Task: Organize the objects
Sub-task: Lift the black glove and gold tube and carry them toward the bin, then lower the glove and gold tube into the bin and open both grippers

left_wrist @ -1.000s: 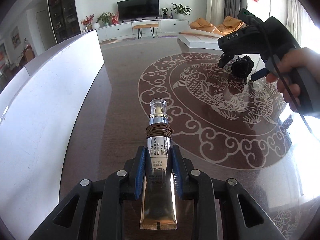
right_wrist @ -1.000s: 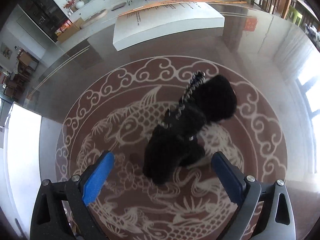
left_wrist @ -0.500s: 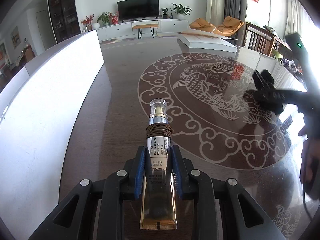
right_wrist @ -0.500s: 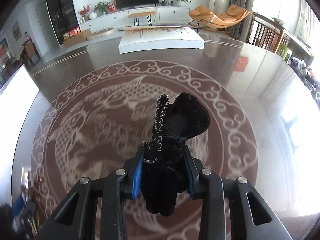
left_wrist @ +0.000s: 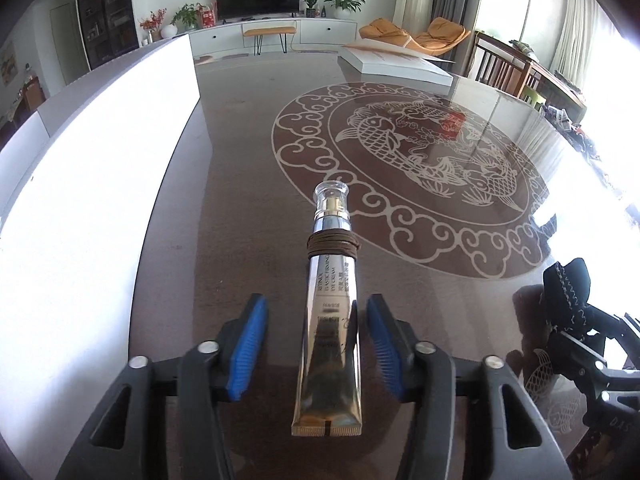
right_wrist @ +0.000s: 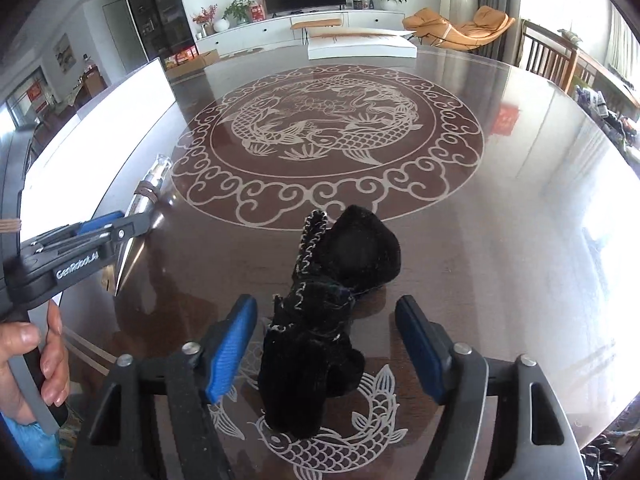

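two grippers are in our hands, and both sets of jaws are spreading at this moment. in the left wrist view our left gripper fills the bottom of the frame, its blue pads standing clear on either side of a metallic cream tube; neither pad presses on it. the tube lies on the glossy dark table along the gripper's line, its flat crimped end toward the bottom edge and its clear cap pointing up the frame. a brown cord is wound around its neck, just below the silver collar.

in the right wrist view our right gripper sits at the bottom centre, jaws wide, with a black fuzzy pouch between them and gaps showing on both sides, so nothing is clamped. the pouch rests on the table, its pale-stitched edge running up toward the frame's middle, its lower end over a small fish motif.

farther out, a large round fish-and-cloud inlay covers the upper middle of the tabletop. a white board rises along the left side in the left wrist view. at the left edge of the right wrist view our left hand grips the other tool's handle, the tube beside it.
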Motion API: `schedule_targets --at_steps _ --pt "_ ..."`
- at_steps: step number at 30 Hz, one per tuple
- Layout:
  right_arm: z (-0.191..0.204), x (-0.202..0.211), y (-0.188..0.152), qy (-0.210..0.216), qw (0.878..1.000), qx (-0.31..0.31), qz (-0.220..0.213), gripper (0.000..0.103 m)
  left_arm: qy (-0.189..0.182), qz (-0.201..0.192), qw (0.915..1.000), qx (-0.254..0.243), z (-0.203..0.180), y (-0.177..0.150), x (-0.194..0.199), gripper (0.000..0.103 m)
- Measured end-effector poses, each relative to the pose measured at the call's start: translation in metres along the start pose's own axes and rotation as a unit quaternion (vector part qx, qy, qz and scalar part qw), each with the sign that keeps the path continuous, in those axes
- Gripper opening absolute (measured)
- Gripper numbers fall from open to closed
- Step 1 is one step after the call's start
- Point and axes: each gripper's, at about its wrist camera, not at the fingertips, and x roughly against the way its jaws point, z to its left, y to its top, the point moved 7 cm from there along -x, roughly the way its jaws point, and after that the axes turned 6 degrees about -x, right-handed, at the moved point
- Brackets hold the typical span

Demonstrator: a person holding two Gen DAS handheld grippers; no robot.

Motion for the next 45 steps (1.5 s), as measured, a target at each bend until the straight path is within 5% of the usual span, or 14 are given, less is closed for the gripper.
schedule_targets --at_steps 8,10,12,13,20,29,35,40,45 --pt "0.013 -0.009 0.0 -0.003 1.0 0.013 0.029 0.074 0.019 -0.001 0.9993 -0.031 -0.001 -0.003 -0.002 0.069" --pt "0.015 -0.009 0.0 -0.018 0.999 0.028 0.028 0.049 0.015 0.0 0.9992 -0.038 -0.009 0.003 -0.006 0.069" --pt "0.014 -0.008 0.0 -0.032 0.998 0.038 0.029 0.038 0.01 -0.009 0.9989 -0.045 -0.017 0.011 -0.008 0.049" --pt "0.012 -0.006 0.0 -0.024 0.999 0.029 0.032 0.037 0.013 -0.014 0.9983 -0.055 -0.021 0.014 -0.008 0.025" --pt "0.004 0.016 0.005 -0.001 1.0 0.0 0.024 0.037 -0.031 -0.041 0.9986 -0.011 -0.023 0.006 0.016 0.024" --pt "0.032 0.053 0.036 0.04 0.999 0.004 -0.004 0.037 -0.08 -0.135 0.9858 0.061 0.009 0.023 0.121 0.024" --pt "0.115 0.086 0.076 0.111 0.992 0.057 -0.028 0.037 -0.027 -0.178 0.977 0.114 0.097 0.022 0.192 0.024" --pt "0.229 0.102 0.089 0.199 0.971 0.129 -0.017 0.037 0.074 -0.12 0.9788 0.149 0.188 -0.009 0.191 0.024" --pt "0.33 0.074 0.065 0.256 0.947 0.187 0.057 0.037 0.123 -0.039 0.9737 0.188 0.243 -0.043 0.166 0.025"
